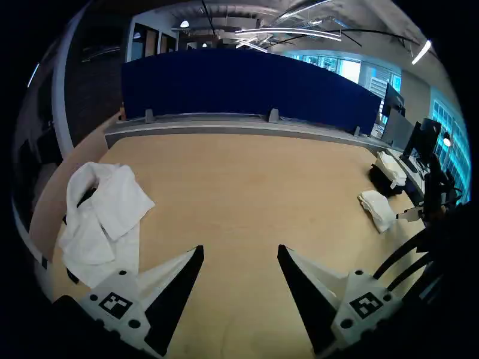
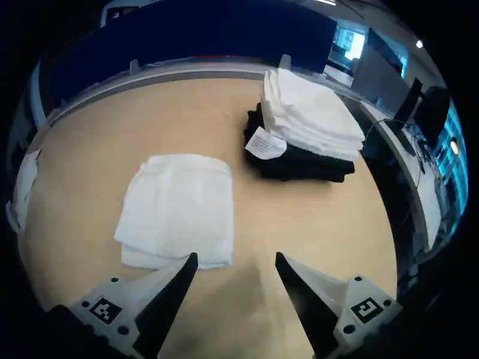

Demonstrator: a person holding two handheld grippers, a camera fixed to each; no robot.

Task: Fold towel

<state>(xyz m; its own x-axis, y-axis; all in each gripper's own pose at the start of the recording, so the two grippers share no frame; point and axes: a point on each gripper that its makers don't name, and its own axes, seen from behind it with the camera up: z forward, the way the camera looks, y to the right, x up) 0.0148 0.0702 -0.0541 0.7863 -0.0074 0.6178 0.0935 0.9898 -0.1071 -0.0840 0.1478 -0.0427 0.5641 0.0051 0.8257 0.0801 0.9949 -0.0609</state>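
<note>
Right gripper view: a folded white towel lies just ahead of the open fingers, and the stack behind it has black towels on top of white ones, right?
No: the right gripper view shows the stack with white towels on top of black ones. The folded white towel does lie ahead of the open right gripper.

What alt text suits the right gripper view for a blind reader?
A folded white towel lies on a wooden table just ahead of the open hand-held gripper. Farther right, a stack of white towels sits on folded black ones.
</note>
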